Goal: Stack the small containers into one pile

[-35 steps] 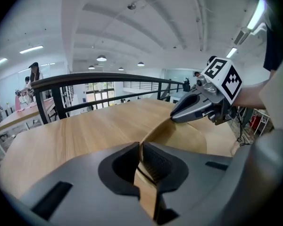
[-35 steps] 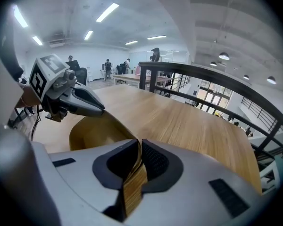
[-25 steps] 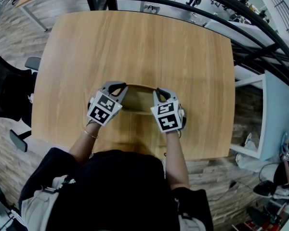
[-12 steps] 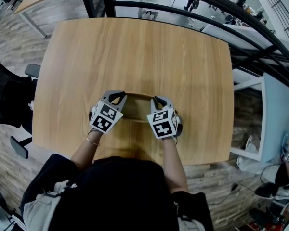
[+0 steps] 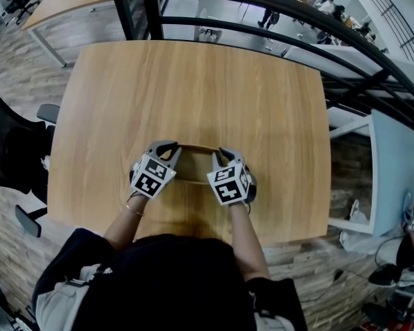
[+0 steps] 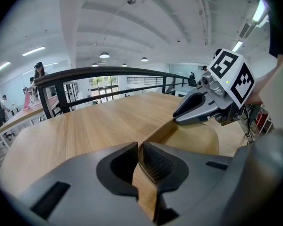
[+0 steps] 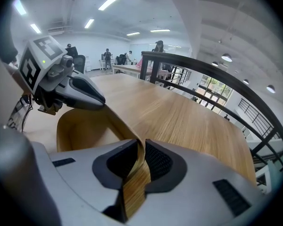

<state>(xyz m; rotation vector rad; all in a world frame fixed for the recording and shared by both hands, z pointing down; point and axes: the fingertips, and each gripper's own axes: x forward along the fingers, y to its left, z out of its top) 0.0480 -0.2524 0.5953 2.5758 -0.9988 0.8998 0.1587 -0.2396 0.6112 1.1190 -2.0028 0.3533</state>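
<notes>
One shallow wooden container (image 5: 195, 164) with a rounded rim sits low at the near middle of the wooden table (image 5: 193, 88); whether it rests on the top I cannot tell. My left gripper (image 5: 173, 148) is shut on its left rim, and in the left gripper view the thin wooden wall is pinched between the pads (image 6: 153, 161). My right gripper (image 5: 218, 154) is shut on the right rim, with the wall clamped between its fingers (image 7: 155, 160). Each gripper view shows the container's hollow (image 6: 193, 142) (image 7: 85, 131) and the other gripper across it. No other small container is in view.
A black railing (image 5: 248, 5) runs just beyond the table's far edge. A black office chair (image 5: 14, 143) stands at the left and a white desk (image 5: 393, 164) at the right. The person's body covers the table's near edge.
The head view has tilted, so the table sits lower in the picture. Both grippers keep the same hold on the container and stay at about the same spot on the table.
</notes>
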